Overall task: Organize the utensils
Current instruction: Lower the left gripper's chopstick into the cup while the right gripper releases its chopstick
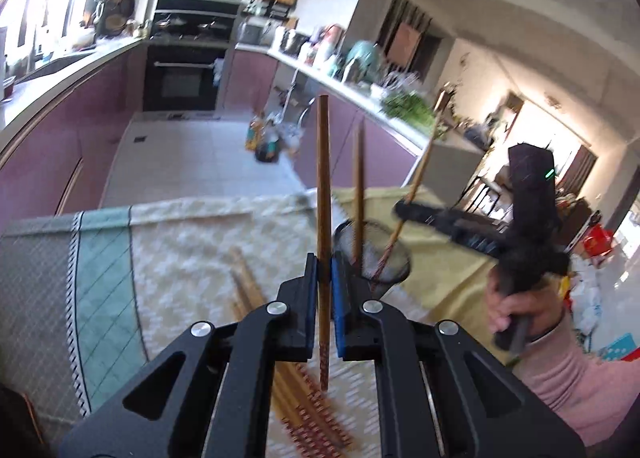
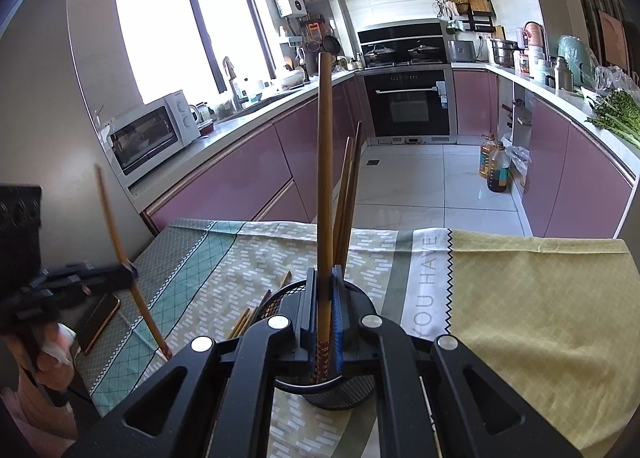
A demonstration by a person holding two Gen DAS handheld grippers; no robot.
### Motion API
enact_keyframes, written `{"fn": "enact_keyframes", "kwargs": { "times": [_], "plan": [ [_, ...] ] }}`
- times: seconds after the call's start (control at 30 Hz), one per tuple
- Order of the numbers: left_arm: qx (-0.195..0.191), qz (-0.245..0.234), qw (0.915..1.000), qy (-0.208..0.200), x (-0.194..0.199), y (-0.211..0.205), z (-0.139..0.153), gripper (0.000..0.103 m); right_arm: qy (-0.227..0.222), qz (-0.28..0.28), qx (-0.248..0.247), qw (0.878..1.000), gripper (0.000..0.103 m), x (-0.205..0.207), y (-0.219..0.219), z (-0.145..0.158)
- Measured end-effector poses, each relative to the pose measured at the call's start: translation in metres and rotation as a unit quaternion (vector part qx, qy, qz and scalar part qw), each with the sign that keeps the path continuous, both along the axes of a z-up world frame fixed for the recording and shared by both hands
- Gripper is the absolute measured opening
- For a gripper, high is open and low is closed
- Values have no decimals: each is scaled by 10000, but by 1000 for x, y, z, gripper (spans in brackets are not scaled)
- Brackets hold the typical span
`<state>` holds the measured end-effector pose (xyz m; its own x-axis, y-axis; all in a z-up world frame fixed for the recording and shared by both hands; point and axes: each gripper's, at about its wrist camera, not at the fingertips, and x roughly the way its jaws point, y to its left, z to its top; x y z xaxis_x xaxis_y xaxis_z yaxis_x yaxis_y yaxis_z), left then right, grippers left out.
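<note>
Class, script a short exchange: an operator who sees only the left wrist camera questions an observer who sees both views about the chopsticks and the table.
Operator: I count one chopstick standing in the mesh holder. Correct?
Observer: No. The right wrist view shows at least two standing chopsticks there.
Operator: Is anything lying near my left claw?
Observer: Yes, a phone lies flat near the cloth's edge.

One brown wooden chopstick [image 1: 323, 218] stands upright, patterned red end down, clear of the cloth. A second [image 2: 325, 194] stands upright over my black mesh cup [image 2: 344, 390], where two more lean. A loose bundle of chopsticks [image 1: 296, 390] lies near-left.
</note>
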<state>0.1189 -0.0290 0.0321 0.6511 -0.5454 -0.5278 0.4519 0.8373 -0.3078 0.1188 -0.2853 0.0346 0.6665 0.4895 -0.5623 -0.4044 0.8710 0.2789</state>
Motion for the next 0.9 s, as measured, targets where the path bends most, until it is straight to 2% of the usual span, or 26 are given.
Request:
{"fn": "enact_keyframes", "kwargs": {
  "times": [0.2, 0.47, 0.67, 0.8, 0.9],
  "plan": [
    [-413, -222, 9981, -410, 7, -16, 42, 7, 100, 0, -8, 9999, 6, 3, -1, -5],
    [-366, -311, 9968, -640, 26, -42, 69, 7, 205, 8, -6, 9998, 6, 7, 0, -10],
    [76, -340, 9987, -381, 49, -62, 57, 7, 281, -15, 15, 9996, 8, 11, 2, -13],
    [420, -430, 9982, -85, 62, -76, 37, 8, 280, -62, 47, 9996, 10, 12, 0, -13],
    [659, -565, 9960, 222, 73, -87, 18, 8, 271, -102, 90, 9995, 15, 11, -2, -12]
  ]
}}
